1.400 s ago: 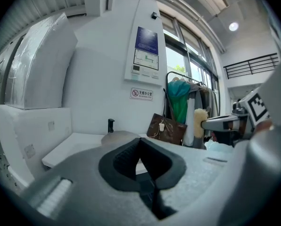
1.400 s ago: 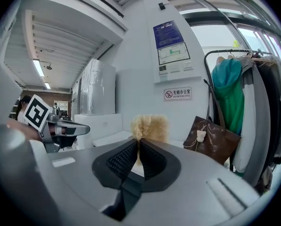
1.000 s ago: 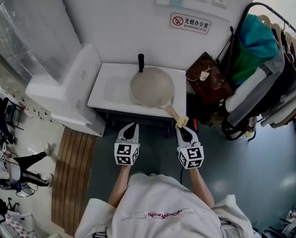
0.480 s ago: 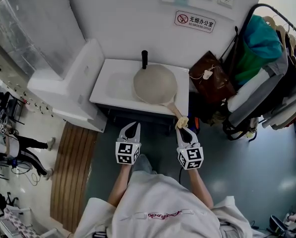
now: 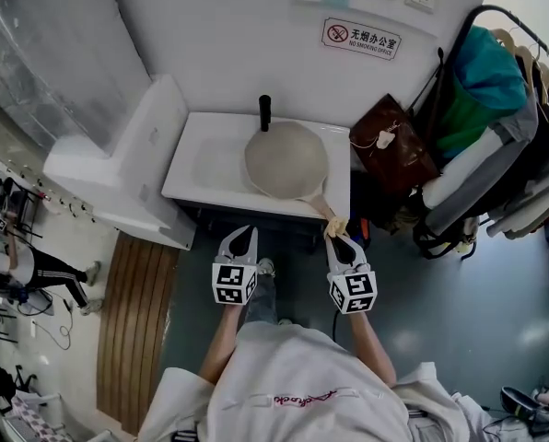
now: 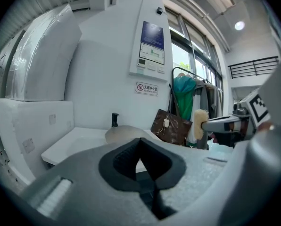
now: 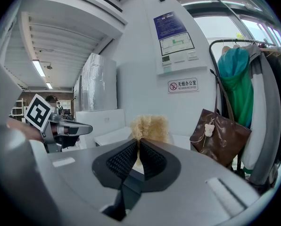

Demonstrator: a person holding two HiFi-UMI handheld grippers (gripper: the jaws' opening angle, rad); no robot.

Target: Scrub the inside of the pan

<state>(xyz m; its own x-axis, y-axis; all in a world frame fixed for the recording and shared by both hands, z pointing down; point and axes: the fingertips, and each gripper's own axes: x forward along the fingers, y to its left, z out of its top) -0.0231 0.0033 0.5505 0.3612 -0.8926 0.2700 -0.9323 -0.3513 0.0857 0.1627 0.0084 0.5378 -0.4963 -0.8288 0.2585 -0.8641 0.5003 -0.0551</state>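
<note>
Pan point(image 5: 286, 160) on white sink surface point(image 5: 210, 168), far centre, handle toward near right. My right claw point(image 5: 337, 238) pinches fluffy scrubber point(image 5: 336, 226), short of pan. Left claw point(image 5: 245, 234) pressed together, empty. Risk as I judge it: unheld pan skids or tips under scrubbing; narrow pinch sheds scrubber.

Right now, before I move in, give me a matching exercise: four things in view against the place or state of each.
Things:
1. round beige pan
2. fluffy pale-yellow scrubber
3. left gripper
4. brown leather bag

Places or states:
A. shut, nothing in it
B. right of the white sink
C. clamped in the right gripper
D. resting on the white sink

Pairs: 1-D, 2-C, 3-A, 4-B.
</note>
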